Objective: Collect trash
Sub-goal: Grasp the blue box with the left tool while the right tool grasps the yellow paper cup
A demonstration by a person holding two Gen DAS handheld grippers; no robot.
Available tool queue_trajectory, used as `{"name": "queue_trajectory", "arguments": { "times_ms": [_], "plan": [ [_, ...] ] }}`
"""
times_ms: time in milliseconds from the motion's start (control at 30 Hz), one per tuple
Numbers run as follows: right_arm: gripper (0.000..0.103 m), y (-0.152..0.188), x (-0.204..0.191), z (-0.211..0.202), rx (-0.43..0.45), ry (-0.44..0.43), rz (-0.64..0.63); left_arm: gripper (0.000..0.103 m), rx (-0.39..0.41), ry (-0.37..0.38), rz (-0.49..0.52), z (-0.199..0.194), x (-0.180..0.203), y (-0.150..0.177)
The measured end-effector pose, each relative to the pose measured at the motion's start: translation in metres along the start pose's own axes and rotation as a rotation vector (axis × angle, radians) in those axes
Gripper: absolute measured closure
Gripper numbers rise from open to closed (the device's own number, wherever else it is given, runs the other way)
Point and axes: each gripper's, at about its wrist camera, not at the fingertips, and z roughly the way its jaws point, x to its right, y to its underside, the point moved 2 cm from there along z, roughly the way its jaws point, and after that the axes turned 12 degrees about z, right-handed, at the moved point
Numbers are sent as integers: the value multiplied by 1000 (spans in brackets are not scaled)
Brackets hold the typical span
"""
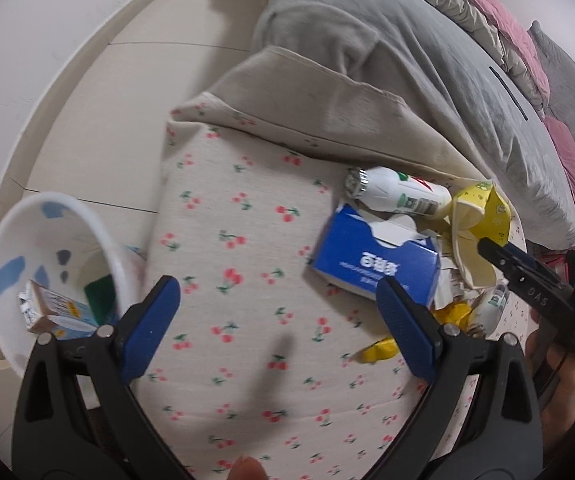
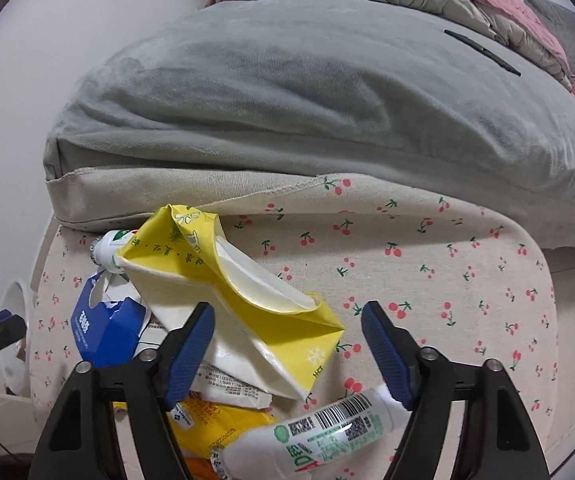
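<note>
- Trash pile: a torn yellow carton (image 2: 243, 280), a blue box (image 2: 103, 332), a white bottle (image 2: 107, 252) behind them, a second white bottle (image 2: 327, 436) with a barcode label, and yellow wrappers (image 2: 215, 424) lie heaped together on a cherry-print sheet (image 2: 447, 280) at the edge of the bed.
- Right wrist view only: the barcode bottle lies nearest the camera, its neck just beside the right-hand finger; paper wrappers show under the carton.
- Right gripper (image 2: 287, 344): fingers half spread, hovering over the yellow carton's lower end; the pads press on nothing.
- Left wrist view: the same heap appears at the right, blue box (image 1: 375, 260) in front, white bottle (image 1: 399, 194) behind, yellow carton (image 1: 483, 224) beyond, with the right gripper (image 1: 527, 276) reaching in from the right edge.
- Left wrist view only: a white bin (image 1: 47, 264) on the floor beside the bed, already holding a small carton (image 1: 55, 312) and something green.
- Left gripper (image 1: 279, 308): fingers wide apart over bare sheet, holding nothing; one finger tip overlaps the blue box's corner in the picture.
- Surroundings: a grey pillow (image 2: 307, 100) lies behind the heap, with pink bedding (image 2: 507, 8) farther back.
</note>
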Motion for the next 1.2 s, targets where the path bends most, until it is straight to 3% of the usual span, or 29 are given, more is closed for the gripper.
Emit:
{"name": "queue_trajectory", "arguments": {
  "times_ms": [67, 167, 267, 367, 633, 833, 933, 1067, 1200],
  "plan": [
    [42, -1, 2, 5, -10, -1, -1, 5, -5, 13, -5, 3, 6, -1],
    [44, 0, 4, 6, -9, -8, 7, 5, -8, 25, -15, 6, 14, -3],
    [55, -3, 6, 1, 8, -19, 11, 5, -5, 29, -42, 9, 20, -3],
    [94, -6, 11, -9, 29, -17, 5, 5, 3, 40, -77, 12, 27, -3],
    [92, -5, 34, -26, 33, -79, 46, 5, 14, 38, -150, 24, 40, -7],
    [56, -8, 51, -23, 14, -85, 110, 27, 4, 27, -247, 39, 31, -8],
    [51, -9, 53, -26, 17, -91, 121, 31, 22, 29, -286, 42, 26, -10],
    [42, -10, 49, -21, 10, -98, 122, 50, 36, 26, -293, 45, 20, -14],
    [39, -14, 41, -16, -5, -115, 128, 50, 43, 15, -266, 47, 21, -22]
  ]
}}
